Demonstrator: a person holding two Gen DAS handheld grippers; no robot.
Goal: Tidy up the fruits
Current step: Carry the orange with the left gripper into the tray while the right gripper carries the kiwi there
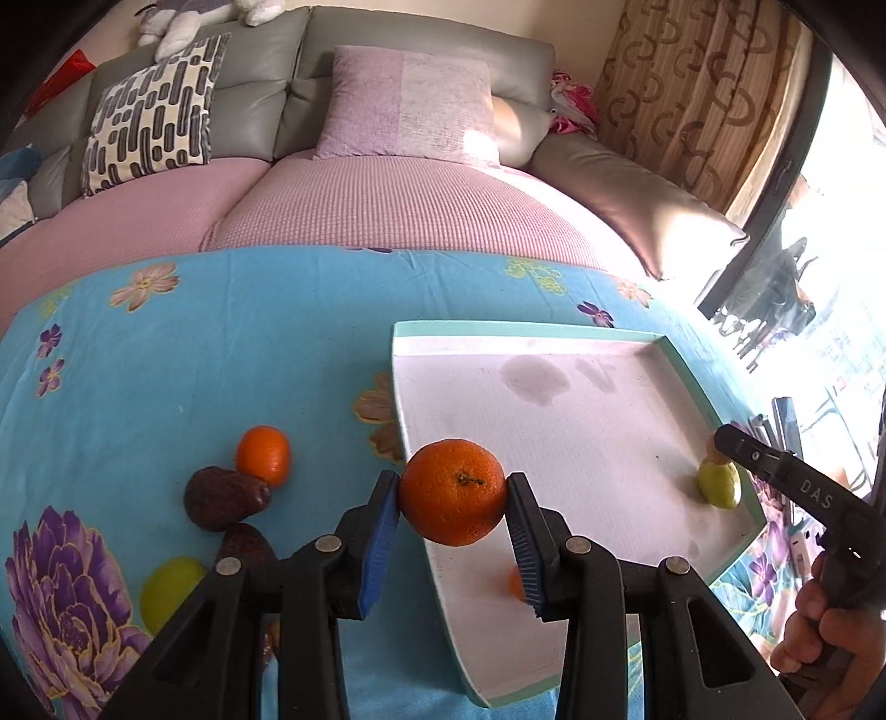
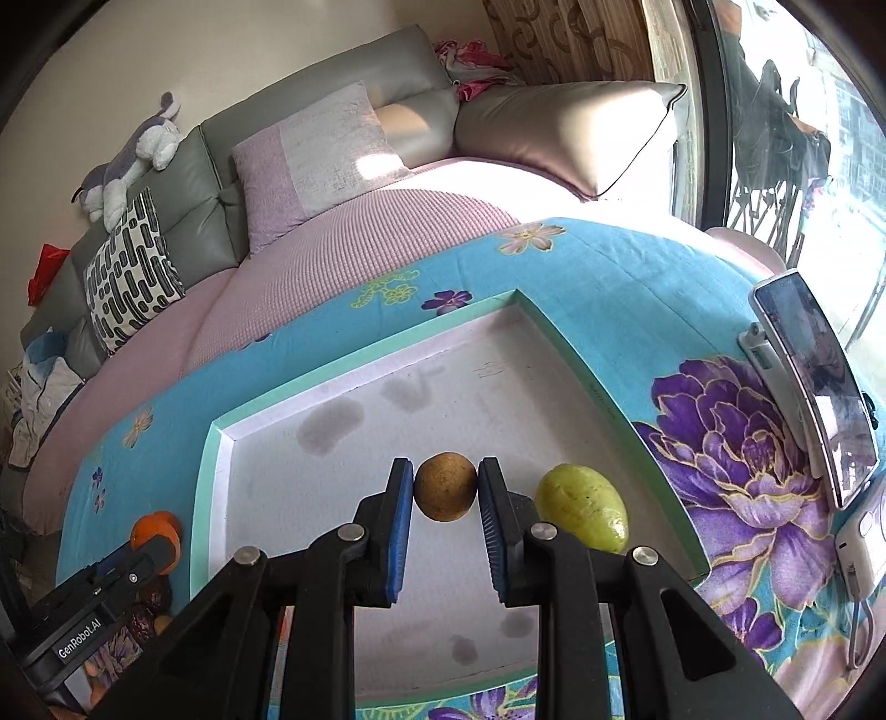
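the left gripper clamps an orange over the tray's edge; the right gripper pinches a small brown fruit above the tray floor, beside a green fruit. both loads appear mid-delivery; next, lowering and releasing inside.

- A grey sofa stands against a cream wall.
- A lilac cover drapes the sofa's seat.
- Patterned curtains hang right of the sofa.
- Beside them, a bright window throws sunlight onto the sofa.
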